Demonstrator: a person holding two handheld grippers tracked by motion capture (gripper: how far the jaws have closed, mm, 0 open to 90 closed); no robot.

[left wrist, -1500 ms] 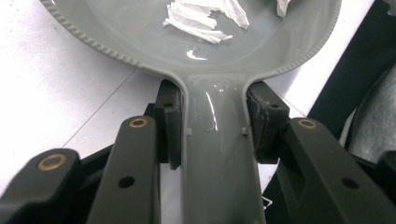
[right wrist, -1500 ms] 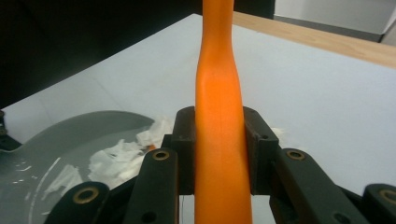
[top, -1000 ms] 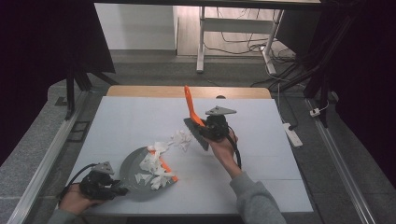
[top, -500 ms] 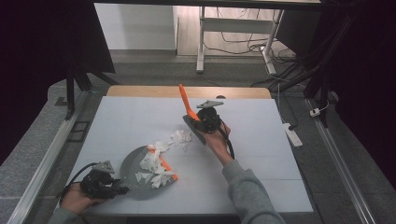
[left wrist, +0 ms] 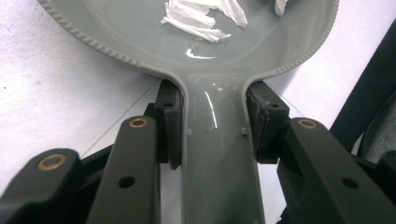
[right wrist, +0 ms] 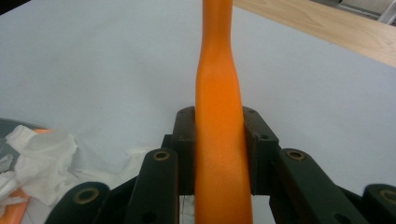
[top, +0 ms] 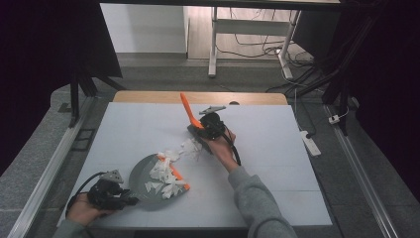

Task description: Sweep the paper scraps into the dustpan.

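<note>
A grey dustpan (top: 143,179) with an orange lip lies at the table's near left, and torn white paper scraps (top: 166,177) lie in it. My left gripper (top: 115,194) is shut on the dustpan handle (left wrist: 212,154), whose pan (left wrist: 140,32) holds paper scraps (left wrist: 198,18). My right gripper (top: 210,125) sits mid-table, shut on a brush's orange handle (top: 187,110), which slants up and left. In the right gripper view the orange handle (right wrist: 217,93) is pinched between the pads at my right gripper (right wrist: 218,144). More paper scraps (top: 187,148) lie between brush and dustpan.
The white table top (top: 277,148) has a wooden strip (top: 247,98) along its far edge. A crumpled paper clump (right wrist: 44,151) lies left of the right gripper. A white power strip (top: 311,143) rests off the table's right side.
My right gripper has shifted a little to the right and away from me, and the orange handle leans further left. The left gripper and dustpan have stayed put.
</note>
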